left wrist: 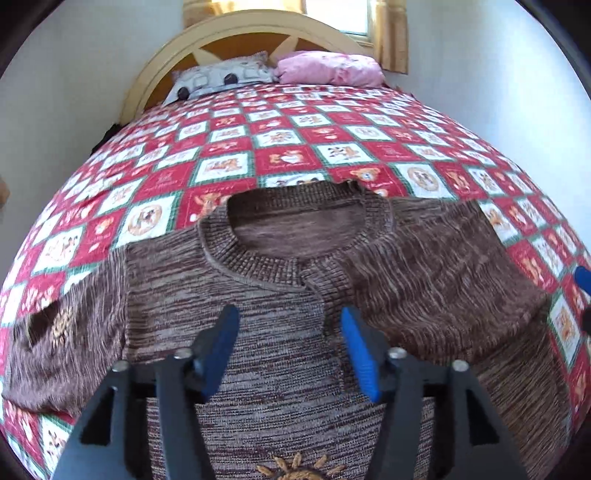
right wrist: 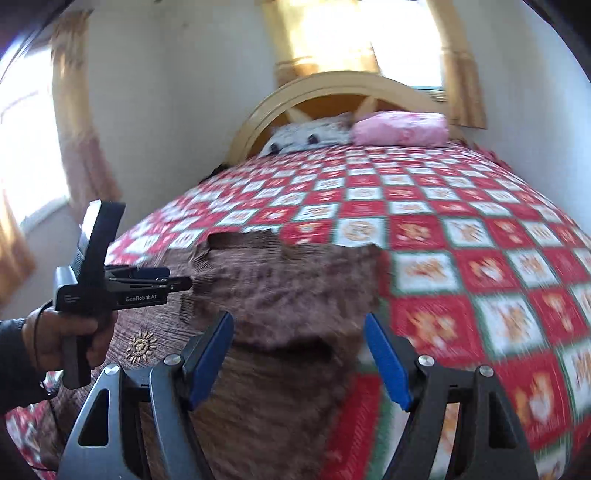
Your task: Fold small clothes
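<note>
1. The brown knit sweater (left wrist: 280, 295) lies flat on the checked bedspread (left wrist: 295, 147), neck toward the headboard (left wrist: 236, 33); its right sleeve (left wrist: 436, 273) looks already folded in across the chest.
2. My left gripper (left wrist: 288, 339) hangs over the chest just below the collar, jaws apart, nothing between the pads.
3. My right gripper (right wrist: 299, 350) is wide and empty, above the sweater's right edge; that view is blurred.
4. The other sleeve (left wrist: 62, 332) sticks out sideways to the left, long axis across the bed, so I judge the left gripper the nearer for it.
5. Readable text: "GenRobot.AI" on the left gripper's body, in the right wrist view.
</note>
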`<action>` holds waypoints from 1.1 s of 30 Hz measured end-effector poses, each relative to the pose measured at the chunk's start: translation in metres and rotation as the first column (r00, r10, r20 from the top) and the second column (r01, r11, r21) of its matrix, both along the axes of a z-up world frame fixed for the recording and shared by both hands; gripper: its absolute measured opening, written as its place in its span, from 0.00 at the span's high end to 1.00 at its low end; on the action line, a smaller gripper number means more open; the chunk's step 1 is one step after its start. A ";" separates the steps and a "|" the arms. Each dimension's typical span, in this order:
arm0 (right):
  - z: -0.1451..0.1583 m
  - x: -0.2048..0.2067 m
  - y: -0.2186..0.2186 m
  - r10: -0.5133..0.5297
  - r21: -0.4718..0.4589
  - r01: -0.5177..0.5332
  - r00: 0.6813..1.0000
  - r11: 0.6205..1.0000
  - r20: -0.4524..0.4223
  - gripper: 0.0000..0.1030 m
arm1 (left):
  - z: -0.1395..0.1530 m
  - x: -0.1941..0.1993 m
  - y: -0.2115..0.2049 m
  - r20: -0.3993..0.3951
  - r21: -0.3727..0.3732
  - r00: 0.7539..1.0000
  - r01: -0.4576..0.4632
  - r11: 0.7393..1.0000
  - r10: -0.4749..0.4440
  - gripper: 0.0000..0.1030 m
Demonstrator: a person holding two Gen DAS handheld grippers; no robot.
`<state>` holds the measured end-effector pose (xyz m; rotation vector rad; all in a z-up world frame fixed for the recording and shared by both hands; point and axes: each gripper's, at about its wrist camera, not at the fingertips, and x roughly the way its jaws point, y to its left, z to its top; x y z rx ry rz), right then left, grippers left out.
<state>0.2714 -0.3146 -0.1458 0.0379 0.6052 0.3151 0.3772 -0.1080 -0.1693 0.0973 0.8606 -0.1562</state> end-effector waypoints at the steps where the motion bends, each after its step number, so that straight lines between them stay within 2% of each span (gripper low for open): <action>1: -0.007 0.014 0.005 0.005 -0.013 -0.006 0.999 1.000 -0.047 0.28 | -0.002 0.002 -0.001 -0.013 -0.002 1.000 -0.005 1.000 0.005 0.40; 2: -0.015 0.023 0.008 0.013 -0.024 -0.015 0.996 1.000 -0.093 0.28 | -0.006 0.002 -0.001 -0.036 0.000 0.999 -0.015 1.000 0.015 0.40; 3: -0.030 0.033 0.012 0.034 -0.045 -0.043 0.982 0.998 -0.186 0.28 | -0.010 0.002 -0.003 -0.053 0.007 0.998 -0.018 1.000 0.018 0.40; 5: -0.052 0.037 0.018 0.037 -0.100 -0.069 0.954 0.993 -0.296 0.28 | -0.024 0.000 -0.005 -0.116 0.058 0.993 -0.027 0.998 0.033 0.39; 7: -0.053 0.026 0.022 0.038 -0.152 -0.082 0.961 0.985 -0.273 0.28 | -0.027 -0.005 -0.001 -0.097 0.047 0.995 -0.032 0.998 0.036 0.36; 9: -0.049 0.018 0.025 0.029 -0.189 -0.084 0.961 0.979 -0.274 0.28 | -0.028 -0.011 0.003 -0.109 0.073 0.993 -0.027 0.997 0.035 0.32; 12: -0.038 0.014 0.037 0.004 -0.267 -0.079 0.962 0.960 -0.272 0.28 | -0.029 -0.020 0.012 -0.124 0.038 0.992 -0.012 0.999 0.017 0.31; 15: -0.018 0.018 0.052 0.019 -0.211 -0.067 0.975 0.975 -0.222 0.28 | -0.028 -0.025 0.018 -0.112 0.009 0.993 -0.021 1.000 0.022 0.31; 18: -0.008 0.032 0.072 -0.010 -0.214 -0.029 0.984 0.976 -0.178 0.28 | -0.025 -0.029 0.024 -0.110 -0.023 0.993 -0.049 0.999 0.046 0.31; 21: -0.023 0.054 0.085 -0.021 -0.166 -0.019 0.972 0.986 -0.234 0.28 | -0.021 -0.035 0.031 -0.109 -0.043 0.993 -0.054 0.998 0.049 0.31; 23: -0.045 0.063 0.084 -0.082 -0.185 0.020 0.940 0.983 -0.332 0.28 | -0.017 -0.041 0.037 -0.095 -0.036 0.994 -0.053 0.998 0.049 0.28; 24: -0.049 0.059 0.083 -0.101 -0.198 0.033 0.934 0.980 -0.343 0.28 | -0.015 -0.043 0.040 -0.089 -0.036 0.995 -0.050 0.998 0.047 0.26; 26: -0.048 0.038 0.082 -0.113 -0.257 0.031 0.945 0.966 -0.308 0.28 | -0.012 -0.050 0.049 -0.073 -0.041 0.996 -0.045 0.998 0.042 0.26; 28: -0.050 0.018 0.081 -0.112 -0.296 0.013 0.941 0.955 -0.319 0.28 | -0.010 -0.056 0.057 -0.065 -0.047 0.997 -0.037 0.998 0.033 0.26; 30: -0.048 -0.003 0.073 -0.109 -0.287 0.008 0.935 0.958 -0.338 0.28 | -0.009 -0.063 0.068 -0.053 -0.049 0.998 -0.042 0.998 0.039 0.26; 33: -0.038 -0.012 0.073 -0.129 -0.301 0.023 0.933 0.953 -0.336 0.28 | -0.008 -0.071 0.081 -0.047 -0.061 0.997 -0.056 0.997 0.053 0.26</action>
